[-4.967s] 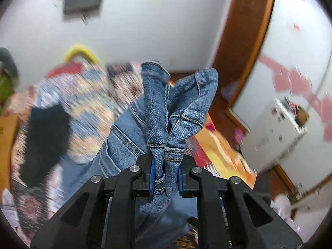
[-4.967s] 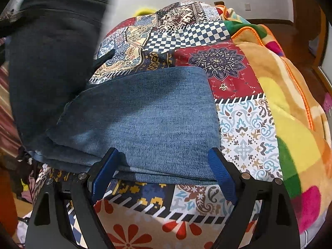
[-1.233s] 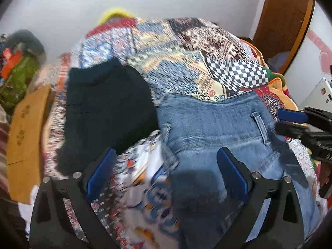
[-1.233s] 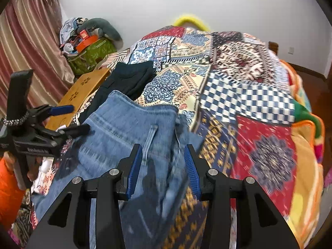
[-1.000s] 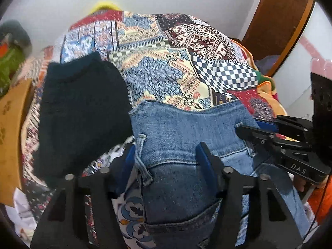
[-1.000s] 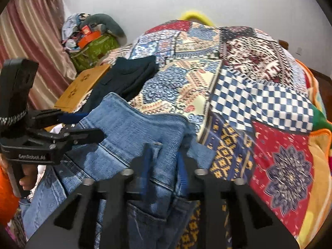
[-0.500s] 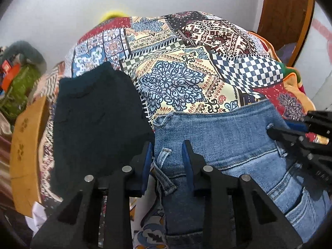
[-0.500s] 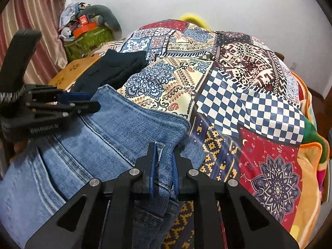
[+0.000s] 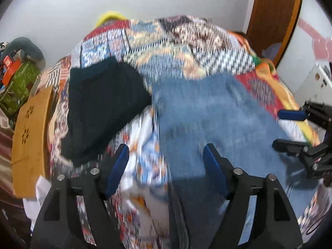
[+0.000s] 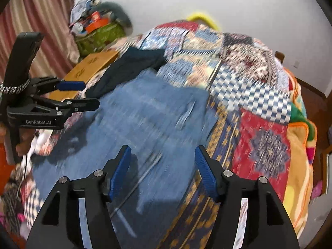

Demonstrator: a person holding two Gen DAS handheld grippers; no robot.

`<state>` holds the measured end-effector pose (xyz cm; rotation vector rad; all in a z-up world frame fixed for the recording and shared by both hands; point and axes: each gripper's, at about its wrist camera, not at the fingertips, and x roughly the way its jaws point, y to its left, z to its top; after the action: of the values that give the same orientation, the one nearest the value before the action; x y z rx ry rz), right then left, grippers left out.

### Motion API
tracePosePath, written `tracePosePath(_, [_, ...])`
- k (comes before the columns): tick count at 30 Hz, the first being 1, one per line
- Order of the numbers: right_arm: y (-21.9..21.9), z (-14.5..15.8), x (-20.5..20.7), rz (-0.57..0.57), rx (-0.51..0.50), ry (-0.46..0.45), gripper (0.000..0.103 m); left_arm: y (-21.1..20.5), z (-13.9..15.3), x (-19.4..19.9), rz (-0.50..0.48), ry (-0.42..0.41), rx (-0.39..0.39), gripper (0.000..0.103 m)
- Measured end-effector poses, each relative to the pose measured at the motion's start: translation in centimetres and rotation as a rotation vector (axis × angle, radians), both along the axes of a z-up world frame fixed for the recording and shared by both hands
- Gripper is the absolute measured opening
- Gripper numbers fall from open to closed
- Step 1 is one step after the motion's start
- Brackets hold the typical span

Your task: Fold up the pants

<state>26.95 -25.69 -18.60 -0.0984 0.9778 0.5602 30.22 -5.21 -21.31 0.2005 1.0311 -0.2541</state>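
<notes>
The folded blue jeans [image 9: 207, 124] lie flat on the patchwork bedspread [image 9: 186, 41], blurred by motion in both views. My left gripper [image 9: 166, 164] hovers over their left edge with its jaws opening and nothing pinched between the blue pads. My right gripper [image 10: 162, 166] hangs above the jeans [image 10: 145, 120] near their right edge, jaws also opening and holding nothing. Each gripper shows in the other's view: the right gripper [image 9: 290, 128] at the far right, the left gripper [image 10: 78, 95] at the far left.
A folded dark garment [image 9: 99, 103] lies on the bed just left of the jeans. A wooden board [image 9: 29, 137] and a green bag [image 10: 99, 35] with clutter sit beyond the bed's left side. A wooden door [image 9: 271, 16] stands at the right.
Both grippers were pinched on the jeans' waistband half a second ago; now both have let go, spread their jaws and pulled back from the fabric, which rests on the bed.
</notes>
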Motion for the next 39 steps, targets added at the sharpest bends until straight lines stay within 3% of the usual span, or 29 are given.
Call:
tracePosePath(3, [-0.2, -1.5, -1.8, 0.001, -0.021, 0.017, 0.063, 1.2, -1.4, -2.5, 0.025, -0.007, 0.019, 0.083])
tracePosePath(6, [-2.1, -2.0, -2.6, -0.062, 0.035, 0.043, 0.067, 2.8, -1.4, -3.7, 0.062, 0.002, 0.005, 0.083])
tracePosePath(11, [-4.4, -1.6, -2.8, -0.121, 0.034, 0.063, 0.067, 4.2, 0.3, -3.8, 0.088, -0.037, 0.025, 0.083])
tracePosePath(16, [-4.8, -0.1, -2.5, -0.129, 0.040, 0.027, 0.067, 4.4, 2.2, -2.1, 0.104, -0.045, -0.104, 0.087])
tracePosePath(19, [-5.0, 0.5, -1.6, -0.142, 0.116, 0.018, 0.078, 3.0, 2.0, -0.9, 0.065, -0.032, -0.121, 0.094])
tracePosePath(24, [-4.6, -1.6, 1.0, -0.164, 0.190, 0.094, 0.080, 1.0, -1.1, 1.8, 0.013, 0.069, -0.123, 0.094])
tracePosePath(29, [-4.3, -5.2, 3.4, -0.175, 0.265, 0.242, 0.080, 0.7, -2.7, 4.3, -0.030, 0.163, -0.194, 0.094])
tracePosePath(32, [-4.1, -6.1, 4.3, -0.147, 0.324, 0.285, 0.080, 0.5, -3.6, 5.6, -0.049, 0.204, -0.219, 0.095])
tracePosePath(36, [-3.5, -6.7, 5.4, -0.123, 0.365, 0.317, 0.083, 0.4, -5.5, 7.0, -0.052, 0.299, -0.320, 0.101])
tracePosePath(39, [-3.2, -7.0, 6.2, -0.105, 0.386, 0.328, 0.083, -0.2, -6.2, 7.8, -0.091, 0.312, -0.351, 0.103])
